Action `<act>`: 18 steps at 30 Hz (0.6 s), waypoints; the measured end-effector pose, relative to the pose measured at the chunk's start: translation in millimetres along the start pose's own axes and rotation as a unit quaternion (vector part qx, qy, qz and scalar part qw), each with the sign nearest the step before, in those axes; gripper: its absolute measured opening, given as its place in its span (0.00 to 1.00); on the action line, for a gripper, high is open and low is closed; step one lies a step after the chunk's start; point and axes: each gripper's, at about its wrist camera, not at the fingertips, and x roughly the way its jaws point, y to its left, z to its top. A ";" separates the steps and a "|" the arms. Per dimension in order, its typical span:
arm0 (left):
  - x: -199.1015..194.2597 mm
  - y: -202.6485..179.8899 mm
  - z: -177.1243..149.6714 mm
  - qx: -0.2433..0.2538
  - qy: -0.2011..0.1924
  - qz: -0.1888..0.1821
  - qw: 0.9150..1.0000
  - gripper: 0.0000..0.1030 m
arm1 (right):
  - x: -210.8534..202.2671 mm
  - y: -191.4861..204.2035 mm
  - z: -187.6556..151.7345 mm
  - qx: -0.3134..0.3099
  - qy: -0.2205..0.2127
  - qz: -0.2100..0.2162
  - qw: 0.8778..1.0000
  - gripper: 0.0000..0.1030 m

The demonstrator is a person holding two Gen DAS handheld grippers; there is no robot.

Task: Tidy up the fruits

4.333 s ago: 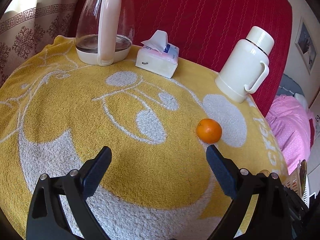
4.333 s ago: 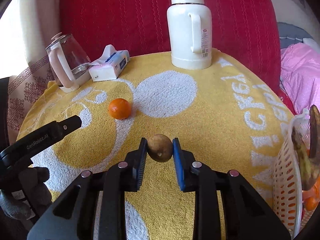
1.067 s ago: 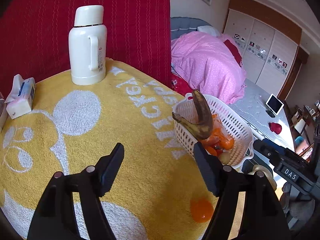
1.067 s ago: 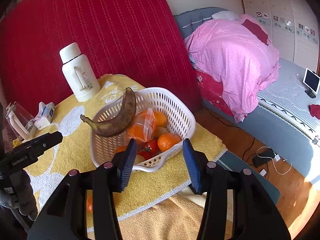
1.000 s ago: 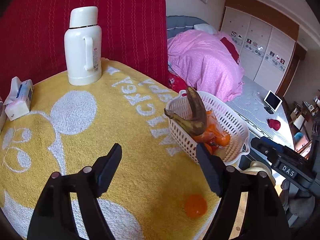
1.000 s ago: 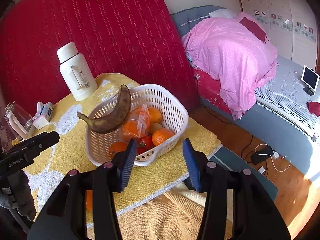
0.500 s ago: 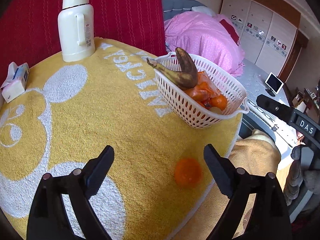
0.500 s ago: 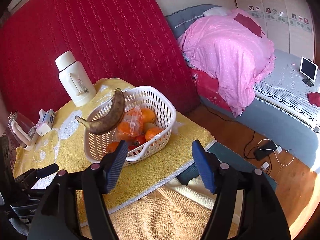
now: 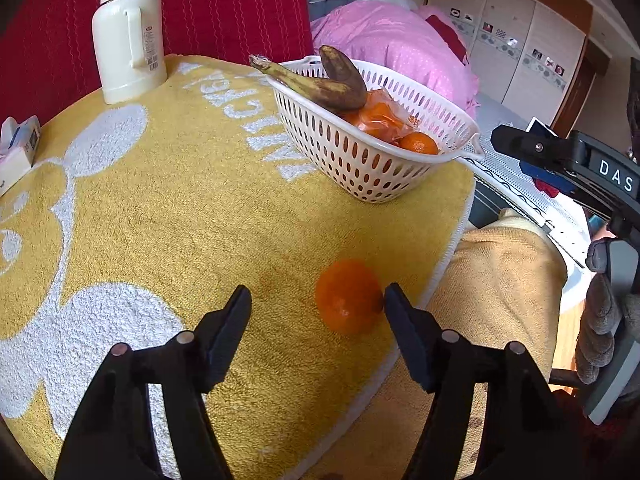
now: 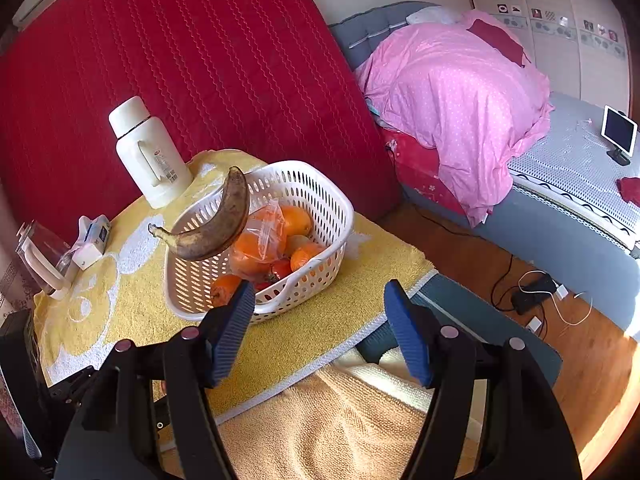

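Observation:
A loose orange (image 9: 347, 296) lies on the yellow towel-covered table (image 9: 180, 216) near its front right edge. My left gripper (image 9: 318, 306) is open and low over the table, with the orange between the jaws against the right finger (image 9: 404, 332). A white basket (image 9: 372, 160) behind it holds a brown banana (image 9: 320, 84), bagged oranges and other fruit. My right gripper (image 10: 319, 320) is open and empty, off the table's right edge, looking at the basket (image 10: 320, 200) and banana (image 10: 216, 224).
A white thermos (image 9: 128, 36) stands at the back of the table, a tissue pack (image 9: 18, 148) at far left. A glass kettle (image 10: 40, 256) shows in the right wrist view. A tan cloth (image 9: 496, 280) hangs below the table edge. A pink-covered bed (image 10: 460, 92) is beyond.
My left gripper has moved down and forward to bracket the orange, which now sits between its jaws. My right gripper has backed away from the basket a little.

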 end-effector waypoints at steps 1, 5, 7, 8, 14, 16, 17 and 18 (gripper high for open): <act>1.0 -2.4 -0.6 0.002 0.003 -0.005 1.000 0.57 | 0.7 -0.6 -0.4 0.000 0.001 0.000 1.000 0.67; 6.0 -10.4 -5.1 0.015 0.010 -0.014 1.000 0.39 | 3.9 -1.7 -1.5 0.000 0.005 0.001 1.000 0.67; 7.5 -13.4 -7.2 0.020 0.010 -0.015 1.000 0.35 | 5.0 -2.5 -2.2 0.001 0.006 0.002 1.000 0.67; 6.6 -14.2 -7.6 0.022 0.008 -0.014 1.000 0.35 | 5.1 -3.1 -2.3 0.001 0.006 0.002 1.000 0.67; -7.0 -6.5 -1.0 0.005 -0.020 -0.010 1.000 0.35 | 3.2 -10.0 -1.2 0.009 0.000 0.001 1.000 0.67; -13.9 -3.0 4.5 -0.002 -0.034 -0.003 0.999 0.35 | 2.6 -12.9 -0.4 0.014 -0.002 0.001 1.000 0.67; -17.5 -1.6 7.4 -0.004 -0.041 0.002 0.999 0.35 | 2.7 -14.4 -0.2 0.016 -0.002 0.001 1.000 0.67; -21.6 -0.7 10.0 -0.007 -0.048 0.007 0.999 0.35 | 3.0 -15.8 0.3 0.018 -0.002 0.001 1.000 0.67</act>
